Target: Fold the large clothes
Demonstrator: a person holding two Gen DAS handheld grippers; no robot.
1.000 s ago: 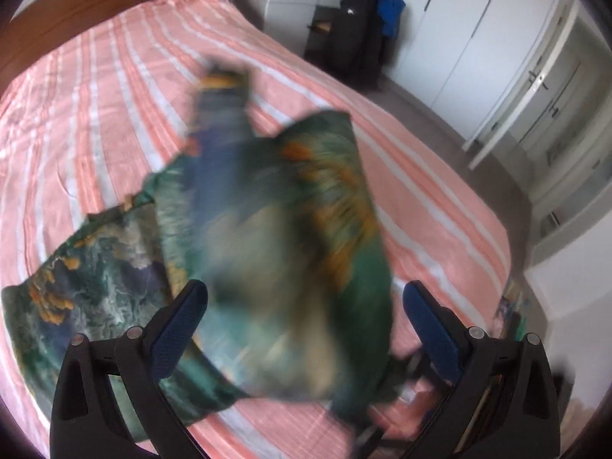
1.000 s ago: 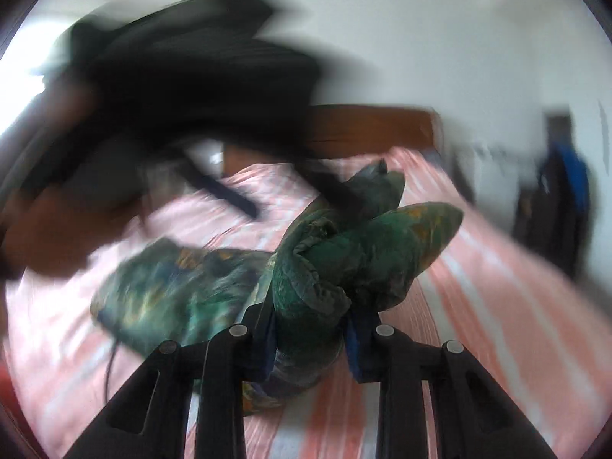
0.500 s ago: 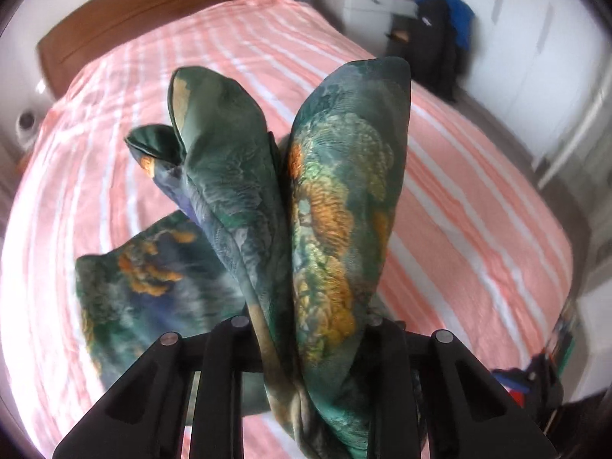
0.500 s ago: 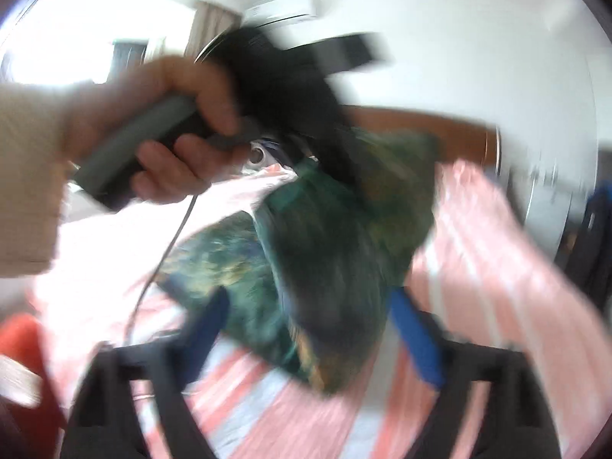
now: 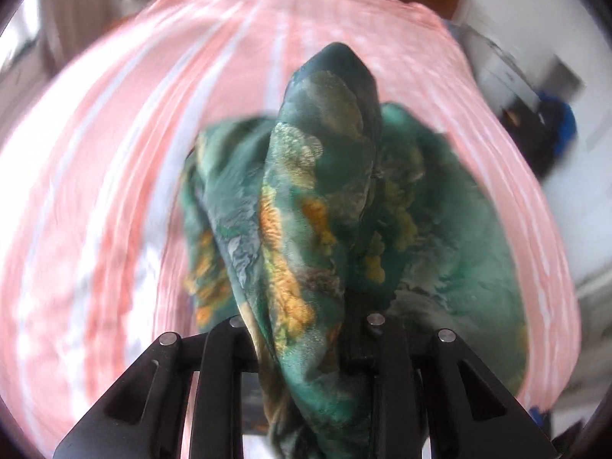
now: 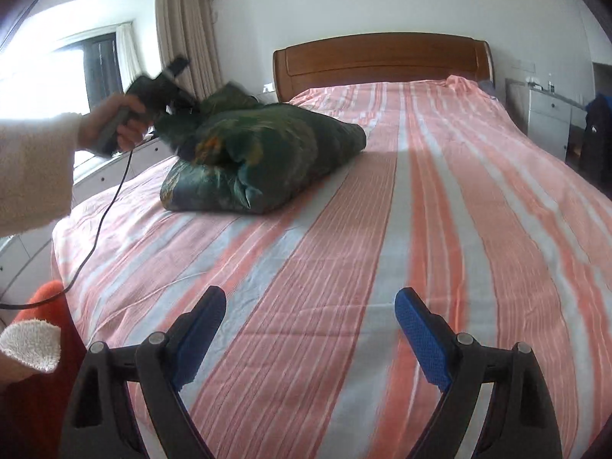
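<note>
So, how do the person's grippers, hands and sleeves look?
Both grippers are black plastic frames with silver pivot pins. The right gripper has blue textured pads. The left gripper has a grey handle and a thin black cable. The sleeves are cream fleece.

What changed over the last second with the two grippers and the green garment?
The right gripper let go of the green garment and drew back; its jaws now stand open over the striped bedspread. The left gripper closed on the garment. The garment stayed bunched on the bed.
</note>
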